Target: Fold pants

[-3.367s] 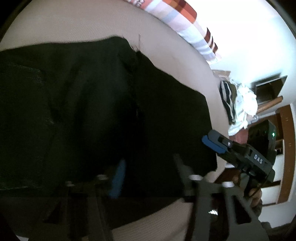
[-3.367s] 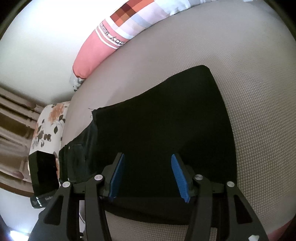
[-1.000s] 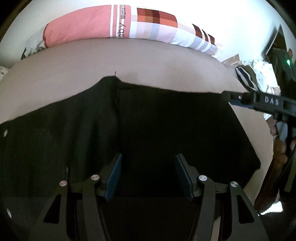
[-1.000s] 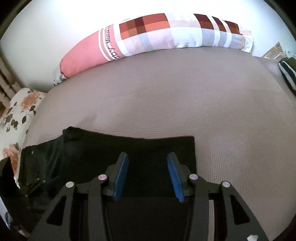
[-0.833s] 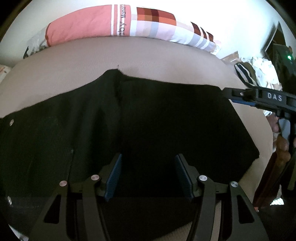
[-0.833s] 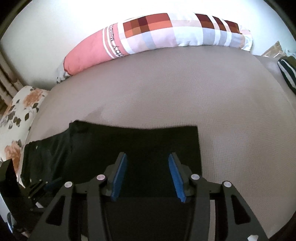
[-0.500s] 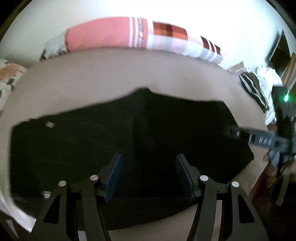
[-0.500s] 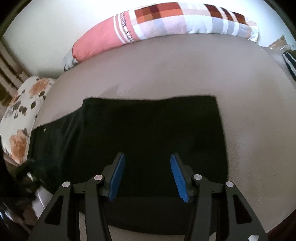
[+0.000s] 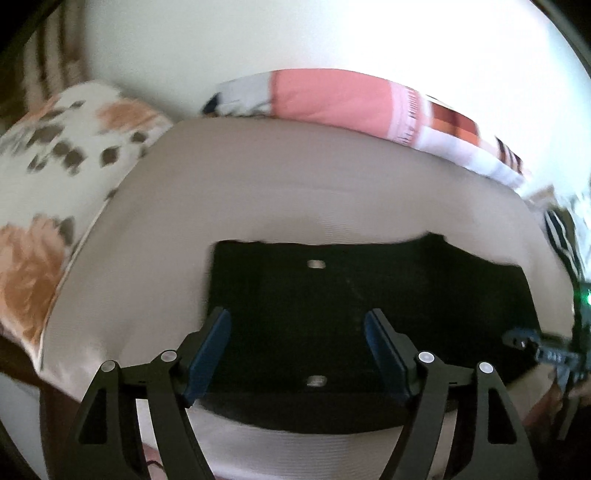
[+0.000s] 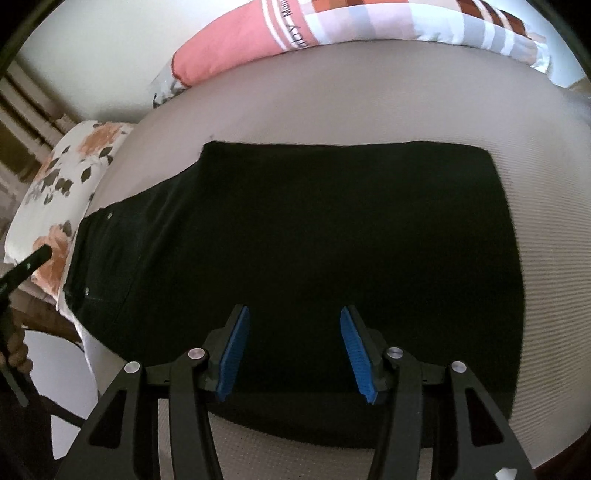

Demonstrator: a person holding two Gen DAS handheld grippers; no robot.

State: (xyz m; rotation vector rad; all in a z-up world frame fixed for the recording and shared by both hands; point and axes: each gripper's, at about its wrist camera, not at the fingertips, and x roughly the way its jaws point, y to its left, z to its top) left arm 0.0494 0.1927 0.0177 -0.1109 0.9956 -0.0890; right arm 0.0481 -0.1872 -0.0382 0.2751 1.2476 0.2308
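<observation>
Black pants lie folded flat on the beige mattress, with two metal rivets showing on the cloth. My left gripper hovers over their left end, its blue-padded jaws opening, with nothing pressed between them. In the right wrist view the same pants fill the middle, waistband end to the left. My right gripper hangs open above their near edge and holds nothing. The right gripper's black frame shows blurred at the right edge of the left wrist view.
A long pink and checked pillow lies along the wall at the back of the mattress. A floral pillow sits at the left end. Striped clothes lie off the right end. A hand shows at the left edge.
My left gripper has swung left along the pants and risen, and its jaws stand wider. The right gripper has drawn back, so more of the pants shows.
</observation>
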